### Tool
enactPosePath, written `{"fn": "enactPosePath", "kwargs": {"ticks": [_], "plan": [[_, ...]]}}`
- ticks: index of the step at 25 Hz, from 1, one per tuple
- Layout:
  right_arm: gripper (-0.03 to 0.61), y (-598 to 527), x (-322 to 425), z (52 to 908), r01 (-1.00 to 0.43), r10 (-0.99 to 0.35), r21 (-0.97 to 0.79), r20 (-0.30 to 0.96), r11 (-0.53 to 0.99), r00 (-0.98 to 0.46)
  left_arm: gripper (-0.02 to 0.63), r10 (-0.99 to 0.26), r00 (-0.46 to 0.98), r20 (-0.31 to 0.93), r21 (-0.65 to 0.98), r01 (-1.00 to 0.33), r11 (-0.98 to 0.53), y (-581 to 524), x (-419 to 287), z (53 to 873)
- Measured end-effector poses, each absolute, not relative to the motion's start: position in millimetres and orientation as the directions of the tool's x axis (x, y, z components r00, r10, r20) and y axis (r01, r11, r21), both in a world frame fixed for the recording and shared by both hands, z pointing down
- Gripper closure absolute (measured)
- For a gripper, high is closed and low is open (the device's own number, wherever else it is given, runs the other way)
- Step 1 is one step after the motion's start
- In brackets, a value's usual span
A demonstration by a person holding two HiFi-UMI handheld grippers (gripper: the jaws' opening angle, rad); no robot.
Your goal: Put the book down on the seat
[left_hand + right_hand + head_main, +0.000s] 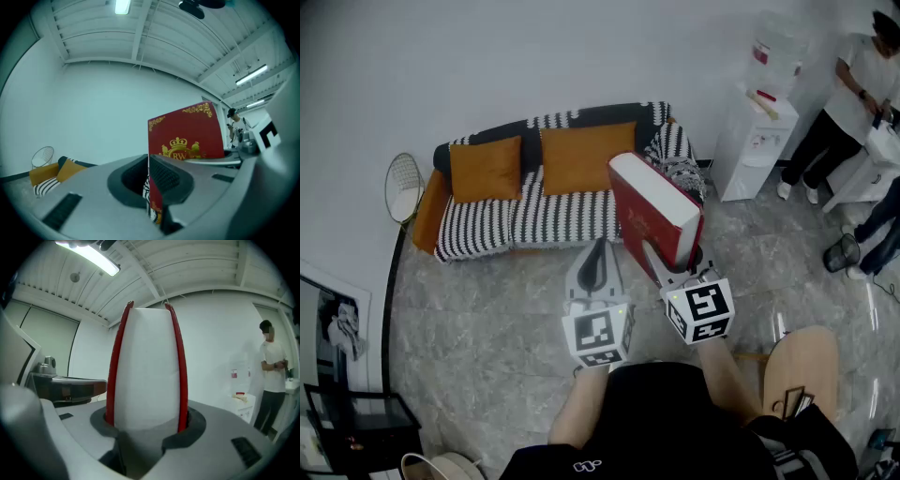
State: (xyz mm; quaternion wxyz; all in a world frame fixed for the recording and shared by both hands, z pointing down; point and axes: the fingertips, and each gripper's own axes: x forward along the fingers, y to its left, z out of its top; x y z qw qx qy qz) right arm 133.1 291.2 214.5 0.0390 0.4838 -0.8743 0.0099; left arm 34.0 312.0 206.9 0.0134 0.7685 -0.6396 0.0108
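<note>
On the book [187,133], gold letters read "RW".

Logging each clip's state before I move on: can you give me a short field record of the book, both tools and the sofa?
book: red cover, white page edges, in the air short of the sofa
right tool: shut on the book's near end
left tool: jaws together, holding nothing
sofa: striped cover, two orange cushions against its back
task status: book not yet on the seat
</note>
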Motion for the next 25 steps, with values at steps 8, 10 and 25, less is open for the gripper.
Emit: {"fn": "enactPosePath", "kwargs": {"ticks": [8,10,25], "plan": [[0.351,295.9,133.7,219.1,-0.842,-0.839,-0.006,0.083,0.539,-0.537,0.594,-0.98,0.192,0.044,0.009,-0.981,-0.192,316.8,37.5,208.5],[0.351,296.5,134.0,220.7,-0.842,-0.838,-0.009,0.086,0.54,-0.539,0.594,-0.979,0.196,0.05,0.006,-0.981,-0.196,317.7,38.5,210.9],[0.351,303.2,140.8,220.9,-0.828,-0.825,-0.025,0.067,0.561,-0.561,0.594,-0.988,0.147,0.051,0.01,-0.989,-0.146,329.0,38.9,213.5]]}}
